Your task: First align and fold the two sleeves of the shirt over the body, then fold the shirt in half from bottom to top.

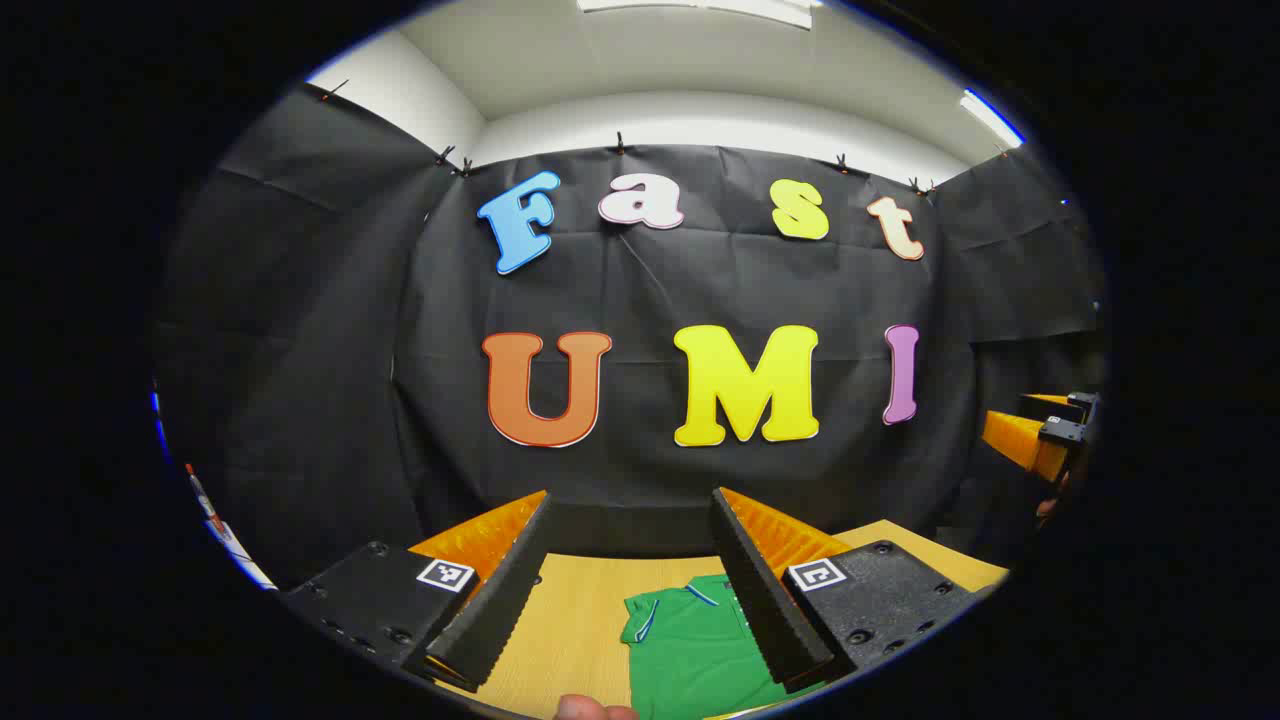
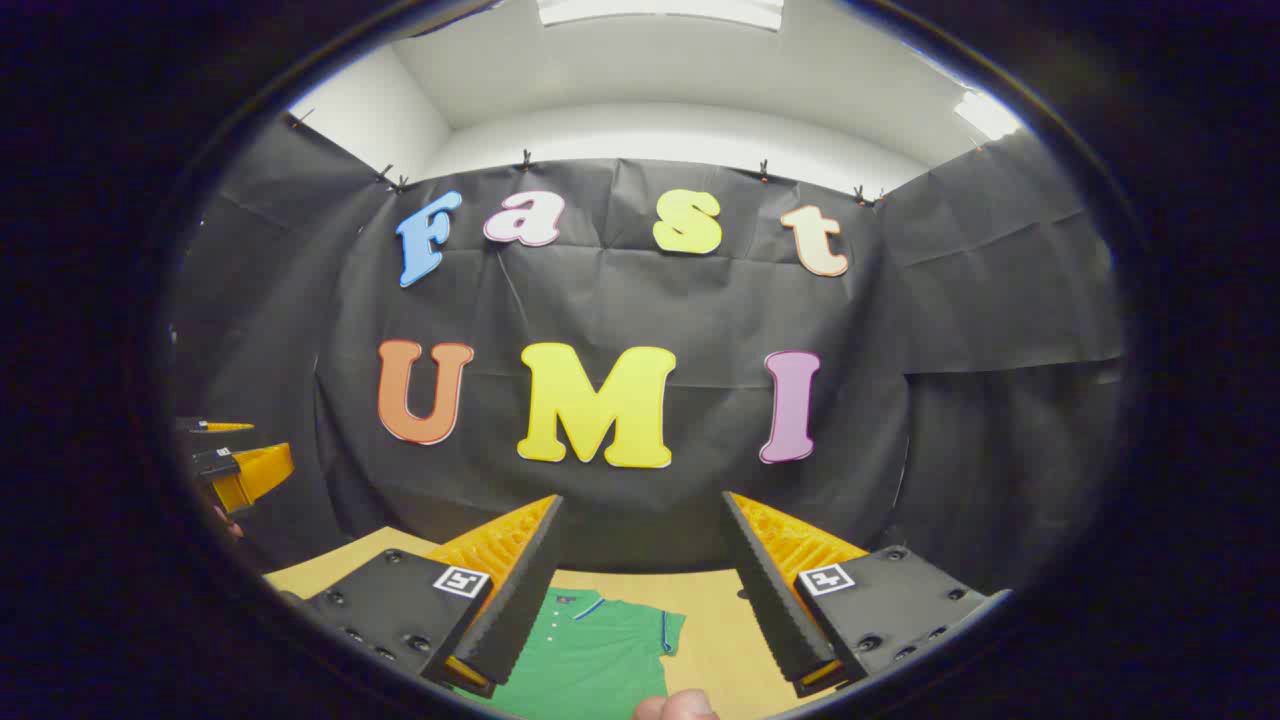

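Note:
A green short-sleeved shirt (image 1: 695,645) with a striped collar lies flat on the wooden table (image 1: 570,620). In the left gripper view its left sleeve and collar show below, between the fingers of my left gripper (image 1: 632,510), which is held open above the table with nothing in it. In the right gripper view the shirt (image 2: 590,650) shows its collar and right sleeve below my right gripper (image 2: 642,510), also open and empty, raised above the table. Each view catches the other gripper at its side edge: the right one (image 1: 1040,430) and the left one (image 2: 235,465).
The black cloth wall stands close behind the table's far edge (image 2: 650,575). A fingertip (image 1: 590,708) of the holding hand shows at the bottom of the left gripper view, and another fingertip (image 2: 675,705) at the bottom of the right gripper view.

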Motion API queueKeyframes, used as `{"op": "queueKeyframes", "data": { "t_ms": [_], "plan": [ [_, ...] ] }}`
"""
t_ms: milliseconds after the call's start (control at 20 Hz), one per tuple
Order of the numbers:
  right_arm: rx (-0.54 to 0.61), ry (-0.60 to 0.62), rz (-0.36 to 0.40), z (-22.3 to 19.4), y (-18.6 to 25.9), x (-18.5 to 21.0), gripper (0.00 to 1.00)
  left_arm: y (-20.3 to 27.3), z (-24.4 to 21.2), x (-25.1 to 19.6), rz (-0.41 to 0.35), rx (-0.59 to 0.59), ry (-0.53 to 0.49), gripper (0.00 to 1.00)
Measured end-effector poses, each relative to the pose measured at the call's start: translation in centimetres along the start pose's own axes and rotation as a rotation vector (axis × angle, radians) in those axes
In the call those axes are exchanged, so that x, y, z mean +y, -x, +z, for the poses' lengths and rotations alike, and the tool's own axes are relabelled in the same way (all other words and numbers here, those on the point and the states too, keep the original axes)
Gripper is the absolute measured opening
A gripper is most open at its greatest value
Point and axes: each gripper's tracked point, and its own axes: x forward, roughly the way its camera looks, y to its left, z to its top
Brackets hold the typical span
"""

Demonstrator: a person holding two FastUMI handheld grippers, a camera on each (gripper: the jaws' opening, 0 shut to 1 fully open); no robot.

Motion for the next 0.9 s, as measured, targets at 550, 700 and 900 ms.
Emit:
{"op": "queueKeyframes", "data": {
  "t_ms": [550, 700, 900],
  "plan": [
    [0.063, 0.004, -0.06, -3.1, -4.2, -0.5, 0.94, -4.7, -1.4, -0.3, -0.024, 0.025, 0.006, 0.98],
    [0.084, 0.009, -0.061, -3.9, -4.7, -0.9, 0.94, -5.2, -2.0, -0.5, -0.027, 0.038, 0.008, 0.98],
    [0.124, 0.029, -0.029, -5.4, -5.5, -1.3, 0.94, -5.3, -2.9, -1.1, -0.027, 0.063, 0.023, 1.0]
  ]
}}
